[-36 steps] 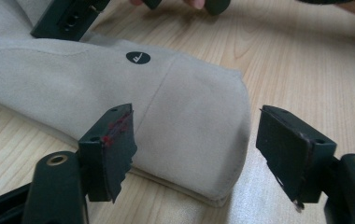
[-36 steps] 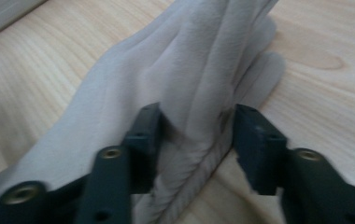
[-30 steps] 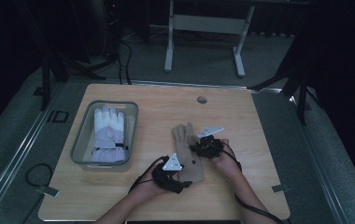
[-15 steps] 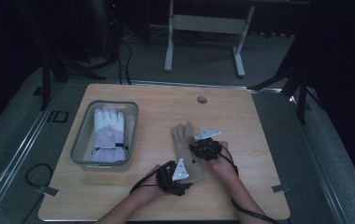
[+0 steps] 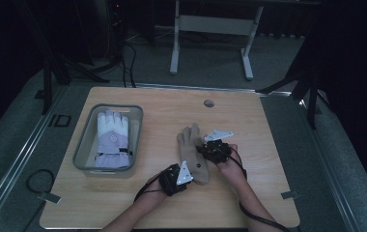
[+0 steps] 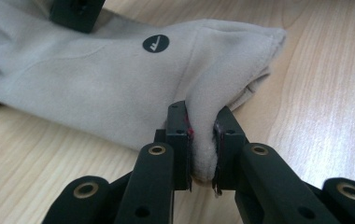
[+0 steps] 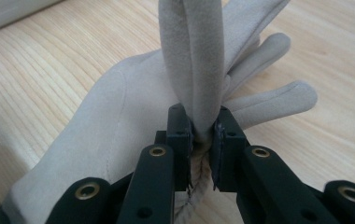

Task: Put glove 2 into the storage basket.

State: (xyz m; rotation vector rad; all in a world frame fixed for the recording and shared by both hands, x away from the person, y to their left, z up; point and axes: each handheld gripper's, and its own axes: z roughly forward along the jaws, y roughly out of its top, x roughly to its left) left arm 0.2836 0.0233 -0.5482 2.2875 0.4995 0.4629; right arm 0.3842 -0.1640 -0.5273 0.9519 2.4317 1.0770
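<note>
A: Beige suede, that glove (image 5: 193, 153) lying flat in the middle of the tabletop (image 5: 268, 125). Start at the left, though.

B: At the far left sits a clear plastic bin (image 5: 86, 140) with a white and lilac ski glove (image 5: 112, 139) inside, untouched. Next comes the left gripper (image 6: 202, 140), at the beige glove's cuff end.

A: What has changed there?

B: Its jaws have just been closing; a second ago the hand hung over the cuff, and now the fingers (image 6: 178, 135) pinch a fold of cuff fabric tight between them.

A: And the right gripper (image 7: 202, 135)?

B: Clamped on a raised fold near the glove's fingers, where it was already gripping. It has hardly shifted.

A: So both ends are held.

B: Yes. I judge the glove is now ready to be lifted off the tabletop, likely toward the bin beside its fellow, though a thin pinch of cuff could slip.
</note>
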